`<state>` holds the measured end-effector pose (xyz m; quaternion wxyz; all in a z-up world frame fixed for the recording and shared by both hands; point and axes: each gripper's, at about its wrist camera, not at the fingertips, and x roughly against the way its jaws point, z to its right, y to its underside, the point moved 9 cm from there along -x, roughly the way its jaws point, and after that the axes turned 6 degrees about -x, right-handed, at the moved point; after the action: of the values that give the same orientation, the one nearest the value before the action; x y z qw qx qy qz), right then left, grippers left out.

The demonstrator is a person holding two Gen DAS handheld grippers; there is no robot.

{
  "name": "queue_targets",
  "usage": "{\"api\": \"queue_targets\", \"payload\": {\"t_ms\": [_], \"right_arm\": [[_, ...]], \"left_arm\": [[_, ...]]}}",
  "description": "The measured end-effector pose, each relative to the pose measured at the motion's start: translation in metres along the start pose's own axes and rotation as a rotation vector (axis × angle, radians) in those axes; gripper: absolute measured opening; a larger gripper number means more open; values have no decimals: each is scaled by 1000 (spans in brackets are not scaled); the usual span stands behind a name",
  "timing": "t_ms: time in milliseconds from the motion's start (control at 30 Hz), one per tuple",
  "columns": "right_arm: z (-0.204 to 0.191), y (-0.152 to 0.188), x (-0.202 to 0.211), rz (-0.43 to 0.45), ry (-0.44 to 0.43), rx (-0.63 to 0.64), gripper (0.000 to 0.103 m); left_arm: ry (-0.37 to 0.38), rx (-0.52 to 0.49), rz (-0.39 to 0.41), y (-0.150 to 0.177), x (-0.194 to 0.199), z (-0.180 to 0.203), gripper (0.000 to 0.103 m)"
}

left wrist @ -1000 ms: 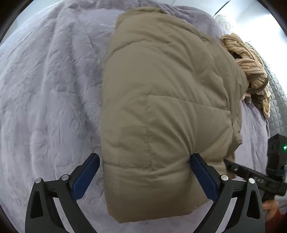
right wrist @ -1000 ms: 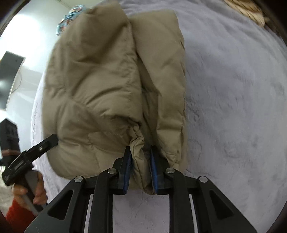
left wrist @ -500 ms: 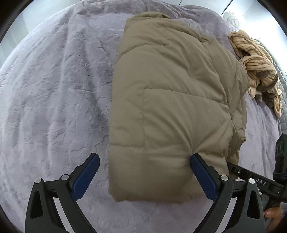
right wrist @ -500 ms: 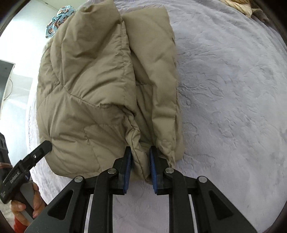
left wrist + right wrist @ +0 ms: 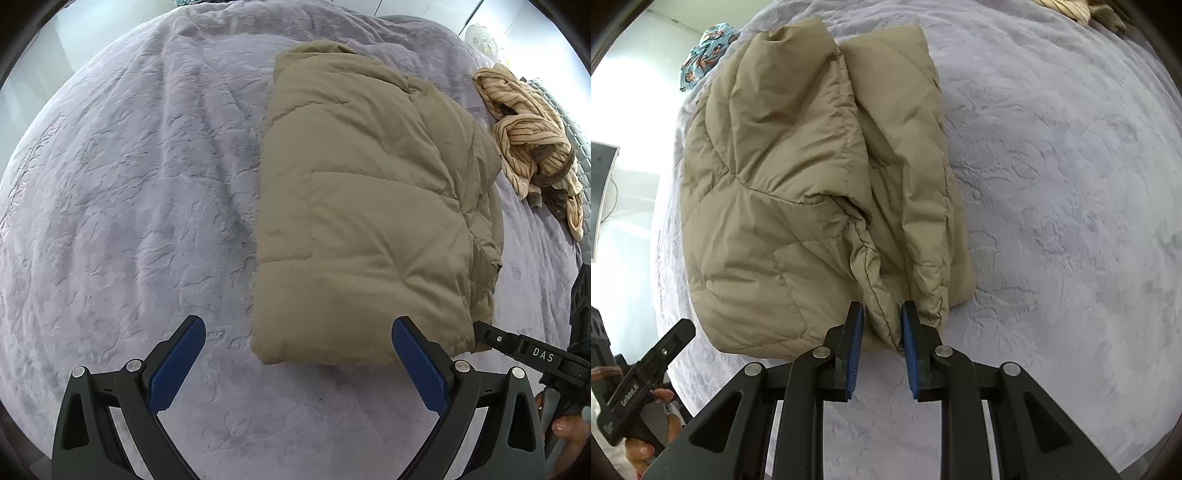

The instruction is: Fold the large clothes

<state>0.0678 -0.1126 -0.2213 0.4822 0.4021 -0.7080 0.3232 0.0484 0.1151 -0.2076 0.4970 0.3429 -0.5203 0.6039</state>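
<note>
A tan padded jacket [image 5: 369, 206] lies folded into a thick bundle on a lilac plush blanket [image 5: 129, 184]. My left gripper [image 5: 297, 325] hangs open above the bundle's near edge, its blue pads wide apart and touching nothing. In the right wrist view the jacket [image 5: 783, 184] shows two folded halves side by side. My right gripper [image 5: 882, 314] is shut on a ridge of fabric at the near hem, where the halves meet. One black finger of the right gripper [image 5: 517, 347] shows at the jacket's near right corner.
A crumpled beige striped garment [image 5: 532, 147] lies at the blanket's far right. A blue patterned cloth [image 5: 705, 48] sits beyond the jacket. A person's hand [image 5: 639, 446] holds the left gripper's handle at the bed's edge, beside a dark screen [image 5: 600, 199].
My left gripper has lifted and drawn back, so the jacket's near edge no longer sits between its pads. The right gripper keeps its pinch on the hem and has risen slightly.
</note>
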Motion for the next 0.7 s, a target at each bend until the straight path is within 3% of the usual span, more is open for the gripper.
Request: {"api": "queue_targets", "payload": {"t_ms": [700], "right_arm": [[-19, 38, 33, 24, 84, -11, 24]], "left_arm": [[-2, -54, 1, 13, 17, -8, 102]]}}
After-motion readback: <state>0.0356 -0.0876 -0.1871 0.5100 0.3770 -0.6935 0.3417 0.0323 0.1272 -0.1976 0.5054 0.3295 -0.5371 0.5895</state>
